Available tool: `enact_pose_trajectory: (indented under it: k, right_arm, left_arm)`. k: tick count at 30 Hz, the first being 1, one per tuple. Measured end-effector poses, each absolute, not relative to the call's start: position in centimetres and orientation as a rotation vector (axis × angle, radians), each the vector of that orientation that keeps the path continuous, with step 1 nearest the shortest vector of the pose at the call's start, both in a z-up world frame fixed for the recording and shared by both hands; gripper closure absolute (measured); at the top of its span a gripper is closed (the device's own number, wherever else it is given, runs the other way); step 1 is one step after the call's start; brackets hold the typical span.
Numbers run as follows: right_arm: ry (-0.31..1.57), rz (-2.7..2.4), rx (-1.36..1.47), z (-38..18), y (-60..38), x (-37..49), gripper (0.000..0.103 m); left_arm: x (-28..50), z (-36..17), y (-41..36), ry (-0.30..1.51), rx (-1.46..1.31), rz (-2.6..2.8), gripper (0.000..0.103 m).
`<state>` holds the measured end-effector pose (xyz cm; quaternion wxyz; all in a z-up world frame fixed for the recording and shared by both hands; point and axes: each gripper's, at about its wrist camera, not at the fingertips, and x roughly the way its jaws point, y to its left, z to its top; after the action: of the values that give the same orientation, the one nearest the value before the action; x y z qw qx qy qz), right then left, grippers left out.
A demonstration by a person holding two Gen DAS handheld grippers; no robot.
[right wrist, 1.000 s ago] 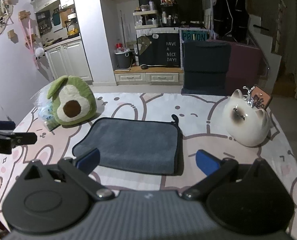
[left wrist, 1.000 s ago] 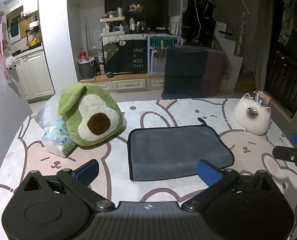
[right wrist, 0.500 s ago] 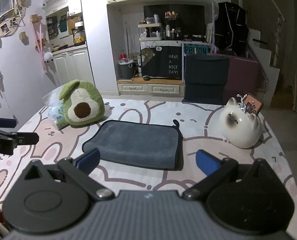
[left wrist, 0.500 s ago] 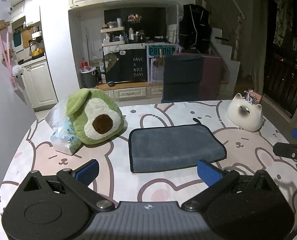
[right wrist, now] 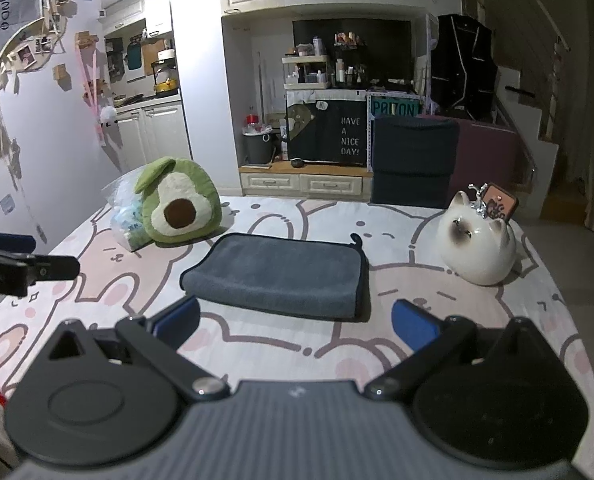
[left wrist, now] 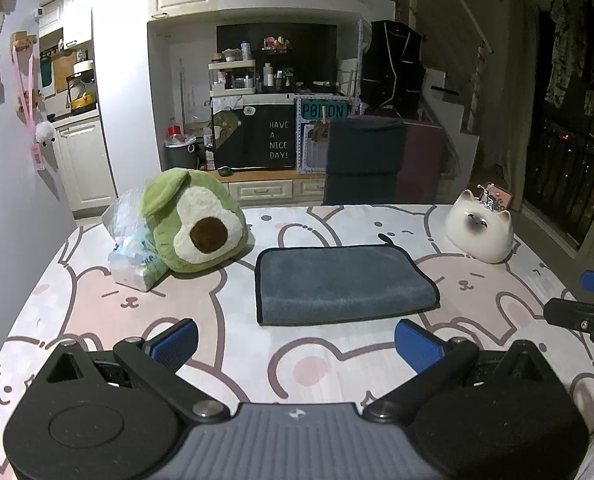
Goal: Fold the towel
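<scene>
A grey towel lies folded flat in the middle of the table, with a small loop at its far right corner; it also shows in the right wrist view. My left gripper is open and empty, hanging above the table short of the towel's near edge. My right gripper is open and empty, near the towel's near edge. The right gripper's side shows at the right edge of the left wrist view. The left gripper's side shows at the left edge of the right wrist view.
A green avocado plush and a clear plastic bag sit left of the towel. A white ceramic cat stands at the right. The table has a pink bunny-print cloth. A dark chair stands behind the table.
Both grippers have drawn back and risen from the towel, so the towel looks smaller and further away. The towel has not moved. Both grippers have stayed open.
</scene>
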<state>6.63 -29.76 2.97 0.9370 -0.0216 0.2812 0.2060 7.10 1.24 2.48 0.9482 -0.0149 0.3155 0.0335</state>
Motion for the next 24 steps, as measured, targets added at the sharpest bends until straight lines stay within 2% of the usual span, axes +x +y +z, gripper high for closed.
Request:
enact_pose_trajectory:
  k: [24]
  right_arm:
    - [0.558,0.409,-0.050,0.9,-30.9,1.5,0.000]
  left_arm:
    - [1.7,0.0,0.0,0.632,-0.025,0.057,0.000]
